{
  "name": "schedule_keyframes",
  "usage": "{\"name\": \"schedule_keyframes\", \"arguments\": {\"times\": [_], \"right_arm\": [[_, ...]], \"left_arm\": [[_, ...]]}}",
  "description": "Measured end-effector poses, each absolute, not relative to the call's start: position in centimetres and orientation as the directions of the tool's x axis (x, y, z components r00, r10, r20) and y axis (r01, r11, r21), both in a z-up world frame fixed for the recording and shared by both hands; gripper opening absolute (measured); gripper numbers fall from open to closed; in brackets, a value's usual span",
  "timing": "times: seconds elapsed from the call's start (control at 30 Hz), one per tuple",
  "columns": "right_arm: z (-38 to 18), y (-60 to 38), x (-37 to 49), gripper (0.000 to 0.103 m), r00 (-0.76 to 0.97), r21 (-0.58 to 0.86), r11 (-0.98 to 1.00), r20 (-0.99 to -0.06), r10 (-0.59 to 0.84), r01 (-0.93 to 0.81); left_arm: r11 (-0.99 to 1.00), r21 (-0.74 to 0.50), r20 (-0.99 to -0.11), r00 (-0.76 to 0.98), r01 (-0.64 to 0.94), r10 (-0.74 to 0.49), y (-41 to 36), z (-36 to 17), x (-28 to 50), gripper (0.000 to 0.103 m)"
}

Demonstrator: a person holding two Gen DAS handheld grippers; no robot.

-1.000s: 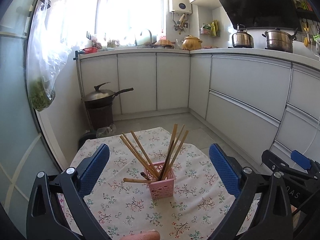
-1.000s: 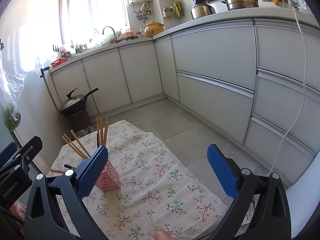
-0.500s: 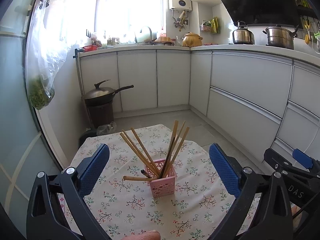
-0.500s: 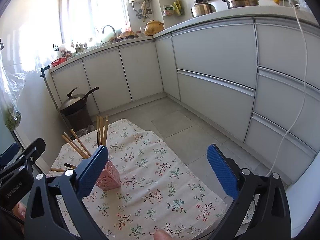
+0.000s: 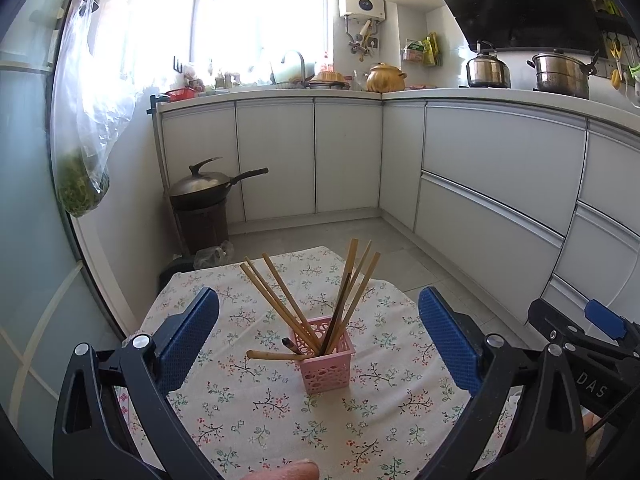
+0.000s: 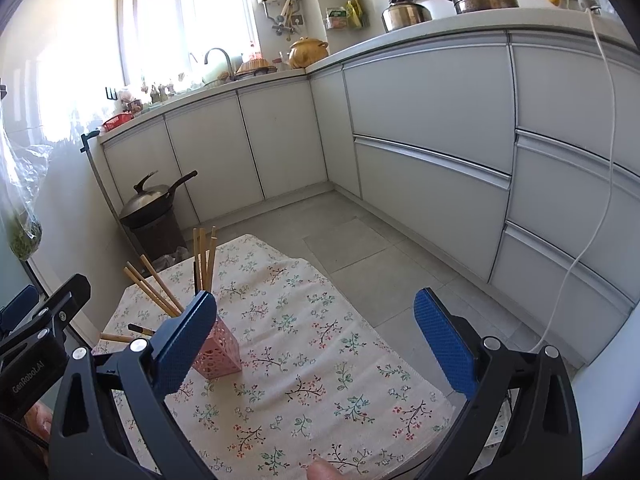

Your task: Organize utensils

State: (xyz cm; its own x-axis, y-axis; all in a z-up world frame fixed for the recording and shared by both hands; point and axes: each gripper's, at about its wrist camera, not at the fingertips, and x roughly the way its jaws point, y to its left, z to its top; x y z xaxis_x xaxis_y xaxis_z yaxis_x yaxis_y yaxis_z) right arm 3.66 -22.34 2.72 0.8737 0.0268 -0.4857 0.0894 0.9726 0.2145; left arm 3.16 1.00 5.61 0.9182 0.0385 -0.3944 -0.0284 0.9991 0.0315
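A pink perforated holder (image 5: 327,356) stands upright on a small table with a floral cloth (image 5: 256,404). Several wooden chopsticks (image 5: 280,300) lean out of it, and one chopstick (image 5: 272,356) sticks out sideways to the left. My left gripper (image 5: 319,336) is open and empty, held back from the holder and centred on it. My right gripper (image 6: 314,340) is open and empty; the holder (image 6: 218,354) sits just behind its left finger (image 6: 186,340). The right gripper also shows at the left wrist view's right edge (image 5: 580,344).
White kitchen cabinets (image 5: 492,184) run along the back and right. A wok on a dark bin (image 5: 202,200) stands on the floor beyond the table. A plastic bag of greens (image 5: 82,184) hangs at the left. A white cable (image 6: 592,208) hangs down the right cabinets.
Both views have shifted slightly, with the table and holder a little lower in the frame. Both grippers stay open and the holder has not moved.
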Motion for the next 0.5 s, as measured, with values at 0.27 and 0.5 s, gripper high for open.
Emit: {"name": "schedule_keyframes", "arguments": {"times": [0.27,0.5], "right_arm": [[2.66,-22.25,3.64,0.096,0.872,0.214,0.973,-0.488,0.028,0.088],[2.61,-22.16,3.67,0.096,0.871,0.215,0.973,-0.491,0.031,0.086]], "left_arm": [[0.999,0.029,-0.394,0.918,-0.03,0.039,1.08,5.63,3.2,0.096],[0.999,0.029,-0.397,0.917,-0.031,0.04,1.09,5.53,3.17,0.096]]}}
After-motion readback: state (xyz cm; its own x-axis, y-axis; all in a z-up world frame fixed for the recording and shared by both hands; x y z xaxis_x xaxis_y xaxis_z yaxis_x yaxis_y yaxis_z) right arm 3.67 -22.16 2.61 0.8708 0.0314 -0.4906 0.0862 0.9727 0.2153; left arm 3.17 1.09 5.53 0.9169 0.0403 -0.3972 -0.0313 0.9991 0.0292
